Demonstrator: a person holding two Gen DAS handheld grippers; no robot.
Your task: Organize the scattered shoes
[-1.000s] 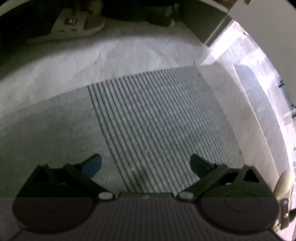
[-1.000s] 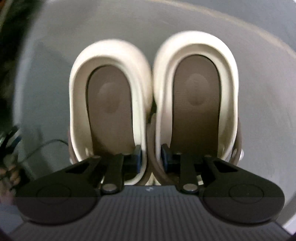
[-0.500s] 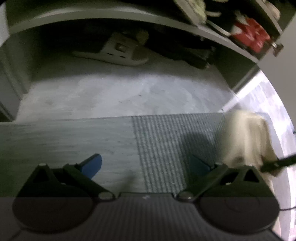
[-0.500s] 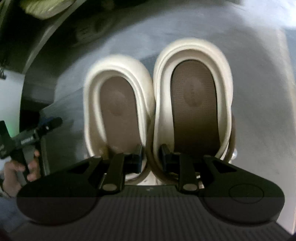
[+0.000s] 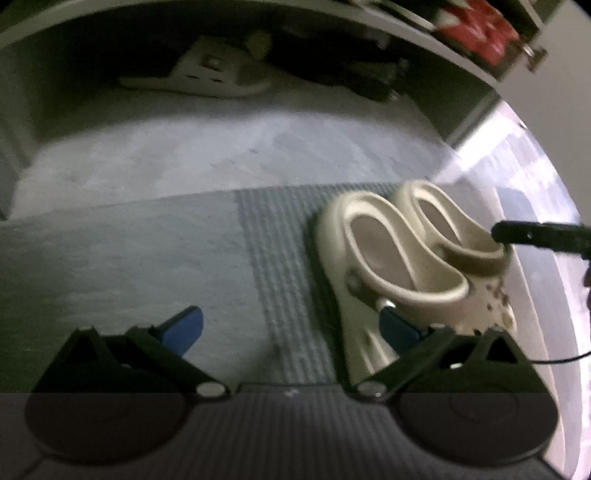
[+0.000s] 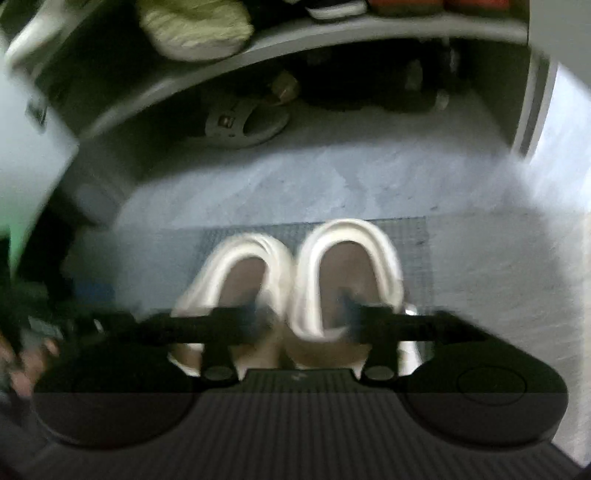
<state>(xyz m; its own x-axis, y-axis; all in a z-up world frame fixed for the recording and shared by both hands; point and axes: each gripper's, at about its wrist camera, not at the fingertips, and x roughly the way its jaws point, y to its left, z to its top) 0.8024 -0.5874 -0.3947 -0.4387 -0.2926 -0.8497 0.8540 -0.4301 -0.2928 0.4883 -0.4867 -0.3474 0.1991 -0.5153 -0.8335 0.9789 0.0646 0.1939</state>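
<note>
A pair of cream clogs (image 5: 406, 254) stands side by side on the striped grey mat (image 5: 280, 258), toes toward the shoe shelf. My right gripper (image 6: 301, 319) sits over their heels (image 6: 343, 266). Its jaws are opening, with the clogs' two inner walls between the blurred fingers and no longer pinched. One black finger of the right gripper (image 5: 535, 236) reaches over the far clog in the left wrist view. My left gripper (image 5: 290, 325) hovers open to the left of the clogs, nothing between its blue pads.
A grey slide sandal (image 6: 243, 122) and dark shoes (image 6: 369, 85) lie under the lowest shelf board. A fluffy pale slipper (image 6: 195, 26) and red shoes (image 5: 476, 26) sit on the shelf above. A hand (image 6: 33, 354) shows at the left edge. Grey floor surrounds the mat.
The right gripper swung round toward the shelf with the clogs pinched together, and its fingers have now spread apart. In the left wrist view the clogs came in and settled on the mat.
</note>
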